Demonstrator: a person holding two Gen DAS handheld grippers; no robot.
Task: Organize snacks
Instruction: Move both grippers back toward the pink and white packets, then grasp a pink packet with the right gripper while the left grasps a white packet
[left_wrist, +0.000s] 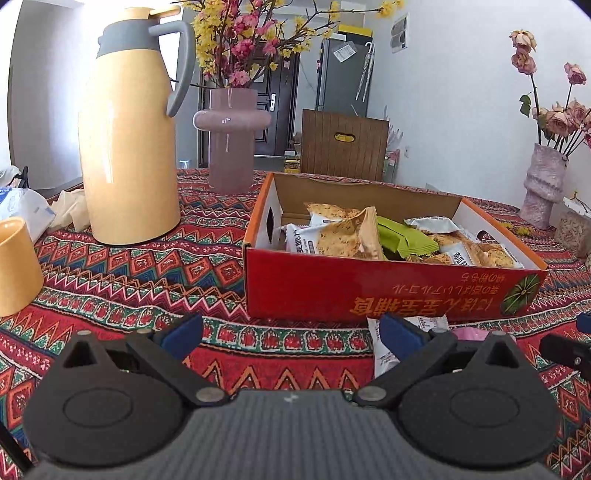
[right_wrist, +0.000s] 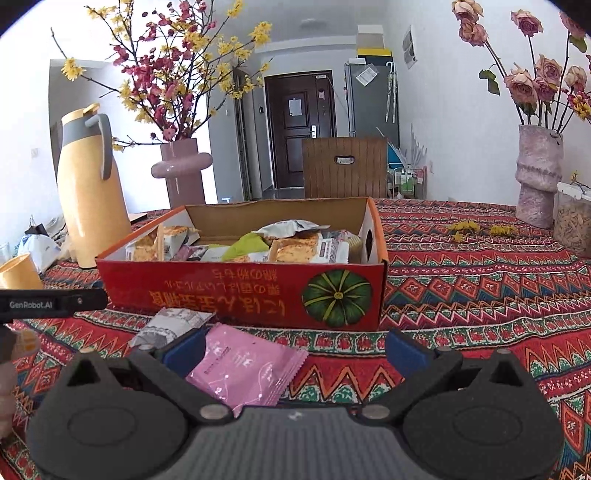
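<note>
Red box (right_wrist: 240, 295) — open-topped, heaped with crinkled snack packets (right_wrist: 295, 247).

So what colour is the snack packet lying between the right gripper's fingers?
Pink; the packet shows best in the right wrist view.

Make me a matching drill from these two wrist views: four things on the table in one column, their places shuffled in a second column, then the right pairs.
Things
1. pink packet
2. green packet
3. yellow thermos
4. grey-white packet

Places
A. inside the red box, among other snacks
B. on the tablecloth before the box, between the open right gripper fingers
C. upright on the table, left of the box
D. on the cloth before the box, just left of the pink one

Pairs: 1-B, 2-A, 3-C, 4-D
</note>
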